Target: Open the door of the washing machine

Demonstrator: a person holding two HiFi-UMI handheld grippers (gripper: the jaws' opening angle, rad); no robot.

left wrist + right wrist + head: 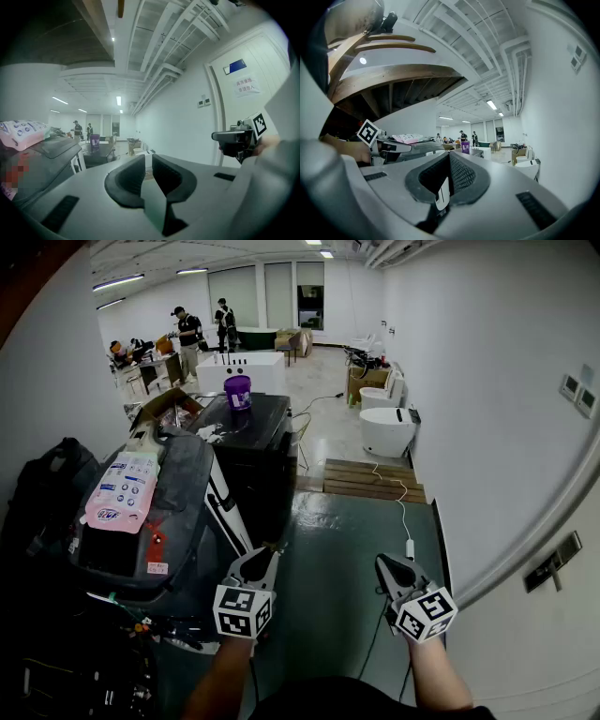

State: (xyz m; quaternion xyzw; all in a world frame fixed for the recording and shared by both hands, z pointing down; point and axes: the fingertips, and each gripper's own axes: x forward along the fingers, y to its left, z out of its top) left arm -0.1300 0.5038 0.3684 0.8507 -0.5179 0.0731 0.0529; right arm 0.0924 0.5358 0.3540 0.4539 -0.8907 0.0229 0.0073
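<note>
Ahead, I hold both grippers level over the green floor [328, 540]; left gripper [266, 557] fingers nearly together, empty; right gripper [387, 568] fingers pressed together, empty; dark washing machine [178, 521] stands just left of them, lid down, pink packet [124, 489] on top.

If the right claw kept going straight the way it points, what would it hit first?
Right claw: free nearby; farther on, probably the black cabinet under the purple bucket, though depth is unclear.
</note>
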